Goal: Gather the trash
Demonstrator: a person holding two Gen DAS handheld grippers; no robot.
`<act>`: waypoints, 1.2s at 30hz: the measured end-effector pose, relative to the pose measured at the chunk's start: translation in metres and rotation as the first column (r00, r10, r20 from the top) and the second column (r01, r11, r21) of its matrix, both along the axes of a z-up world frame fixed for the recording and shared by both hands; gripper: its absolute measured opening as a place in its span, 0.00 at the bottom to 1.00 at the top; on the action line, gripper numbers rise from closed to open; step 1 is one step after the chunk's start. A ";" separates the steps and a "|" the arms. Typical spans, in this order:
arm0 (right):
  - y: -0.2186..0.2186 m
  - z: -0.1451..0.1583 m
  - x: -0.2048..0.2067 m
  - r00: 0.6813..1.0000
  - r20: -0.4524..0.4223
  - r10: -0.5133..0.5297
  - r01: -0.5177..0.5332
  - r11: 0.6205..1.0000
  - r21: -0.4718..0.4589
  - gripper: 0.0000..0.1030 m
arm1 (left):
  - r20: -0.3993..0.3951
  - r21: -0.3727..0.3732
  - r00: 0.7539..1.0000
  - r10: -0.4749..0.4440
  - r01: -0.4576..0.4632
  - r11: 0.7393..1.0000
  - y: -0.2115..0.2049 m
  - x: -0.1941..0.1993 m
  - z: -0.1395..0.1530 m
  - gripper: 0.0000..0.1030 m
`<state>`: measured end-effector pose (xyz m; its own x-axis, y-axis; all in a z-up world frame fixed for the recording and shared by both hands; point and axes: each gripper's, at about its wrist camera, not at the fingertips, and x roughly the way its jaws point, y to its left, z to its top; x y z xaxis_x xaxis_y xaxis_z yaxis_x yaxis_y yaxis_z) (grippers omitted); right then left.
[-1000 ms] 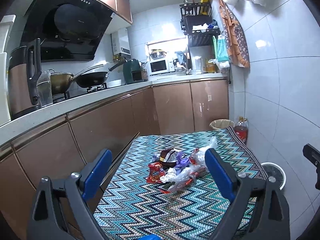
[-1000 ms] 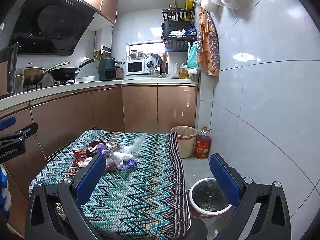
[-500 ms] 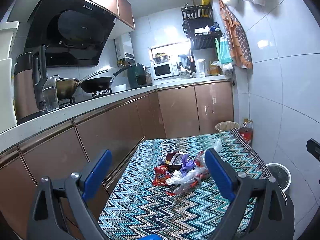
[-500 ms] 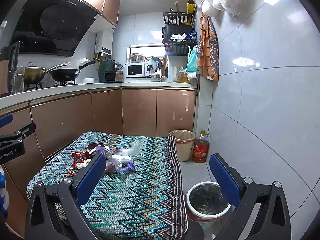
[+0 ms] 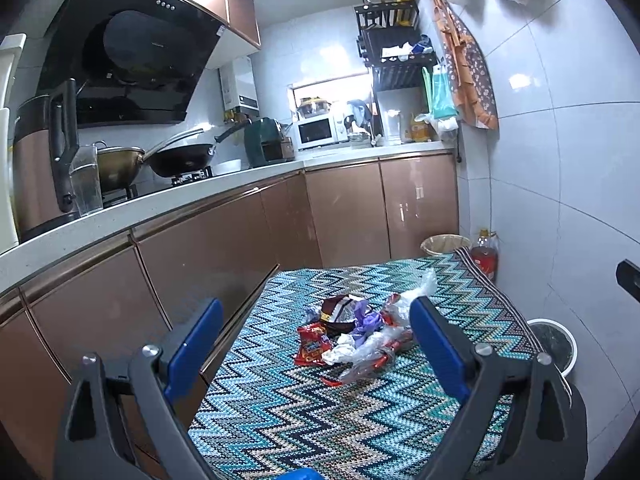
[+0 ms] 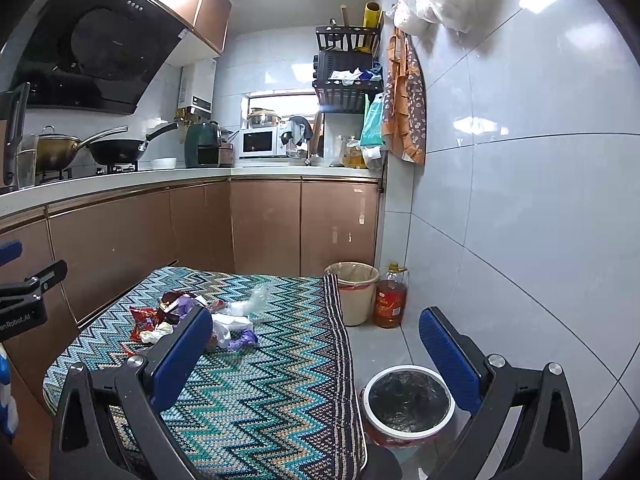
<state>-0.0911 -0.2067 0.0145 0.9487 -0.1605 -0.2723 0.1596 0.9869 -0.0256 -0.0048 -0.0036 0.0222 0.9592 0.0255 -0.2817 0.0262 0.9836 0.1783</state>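
I see the trash pile [image 5: 356, 332] of wrappers lying in the middle of the zigzag tablecloth [image 5: 320, 420]. My left gripper [image 5: 316, 336] hangs above the near side of this cloth with jaws wide apart and empty. My right gripper [image 6: 316, 336] is over the cloth's right edge, also spread apart, and the bin with black liner [image 6: 408, 404] stands on the floor just beside that edge.

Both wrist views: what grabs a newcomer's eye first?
The zigzag-patterned cloth covering the table, with a heap of wrappers near its middle: red snack packets, purple and clear plastic. On the floor right of the table stands a white-rimmed bin with a black liner, and a beige bin stands beyond the table's far corner beside an oil bottle. The left claw and right claw are both open, holding nothing.
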 end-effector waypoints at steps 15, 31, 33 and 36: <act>-0.007 -0.006 0.034 1.000 0.006 -0.008 0.008 1.000 0.020 1.00 | -0.063 -0.058 0.998 -0.004 0.000 0.998 0.020 0.044 -0.009 0.92; -0.003 -0.041 0.147 0.955 -0.246 0.167 -0.154 0.985 0.071 0.99 | -0.261 -0.165 0.965 0.029 -0.074 0.983 0.102 0.144 -0.049 0.89; -0.007 -0.053 0.167 0.937 -0.290 0.195 -0.169 0.979 0.111 0.93 | -0.316 -0.199 0.948 -0.048 -0.017 0.980 0.097 0.157 -0.062 0.79; -0.007 -0.070 0.192 0.910 -0.344 0.233 -0.189 0.969 0.158 0.76 | -0.386 -0.274 0.894 -0.228 0.125 0.954 0.080 0.178 -0.081 0.53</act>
<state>0.1012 -0.2132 -0.0552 0.7927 0.0872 -0.6034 -0.0507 0.9957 0.0773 0.1729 0.0764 -0.0586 0.7391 -0.2498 -0.6255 0.2229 0.9671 -0.1228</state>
